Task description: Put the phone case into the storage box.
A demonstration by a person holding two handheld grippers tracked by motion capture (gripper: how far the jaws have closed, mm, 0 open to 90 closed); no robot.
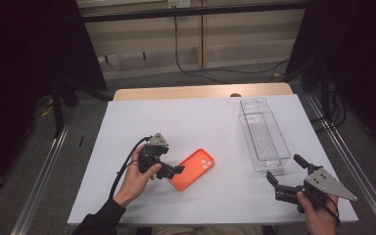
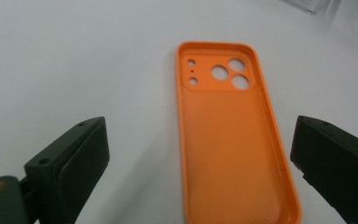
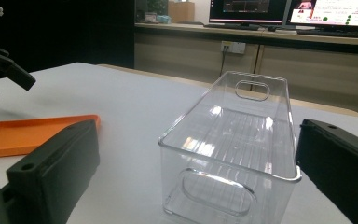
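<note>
An orange phone case [image 1: 192, 169] lies inside-up on the white table, its camera holes at the far end [image 2: 223, 72]. My left gripper [image 1: 172, 171] hovers at the case's near left end, open. In the left gripper view the case [image 2: 233, 140] runs between the two jaws [image 2: 200, 163] without touching either pad. My right gripper [image 1: 285, 169] is open at the front right, just short of the near end of a clear plastic bin [image 1: 263, 134]. In the right gripper view the empty bin [image 3: 228, 140] stands ahead of the jaws [image 3: 198, 168], and the case [image 3: 28, 133] lies to the left.
The white table top [image 1: 152, 122] has a wooden strip along its far edge [image 1: 176, 92]. Dark frames and cables stand beyond the table. Monitors [image 3: 247, 9] sit on a counter behind. The left gripper [image 3: 0, 65] appears at the far left of the right gripper view.
</note>
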